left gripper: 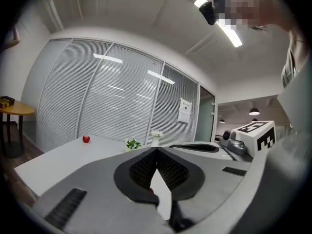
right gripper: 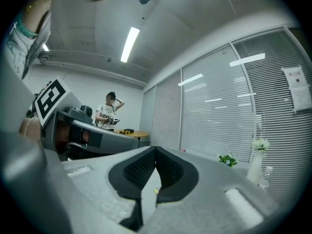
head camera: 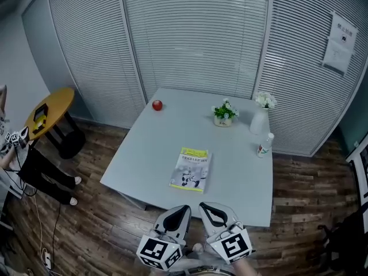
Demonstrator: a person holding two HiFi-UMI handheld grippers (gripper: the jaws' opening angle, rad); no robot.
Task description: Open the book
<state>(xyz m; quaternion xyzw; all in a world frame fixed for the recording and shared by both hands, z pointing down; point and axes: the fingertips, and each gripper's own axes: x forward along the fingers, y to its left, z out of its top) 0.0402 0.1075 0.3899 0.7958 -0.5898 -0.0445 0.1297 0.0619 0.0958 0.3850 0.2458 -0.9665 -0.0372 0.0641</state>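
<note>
Side by side and nearest, the left claw (head camera: 183, 210) and right claw (head camera: 206, 209) hover just short of the worktop (head camera: 167, 132), each with jaws pressed together on nothing. Beyond them, untouched, the book (head camera: 191, 169) lies closed, cover up, near the worktop's front edge.

Pale grey square tabletop (head camera: 144, 154): open from the near edge, with bare lanes left and right of the flat yellow-and-white paperback book (head camera: 191, 169).
Obstacles:
- Far left: a small red apple (head camera: 157, 104), standing alone.
- Far right: a potted green plant with white flowers (head camera: 223, 112), a tall white vase (head camera: 259, 119) and a small clear bottle (head camera: 265, 145), near one another.

Slatted blind wall (head camera: 195, 33): closes off the far edge.
</note>
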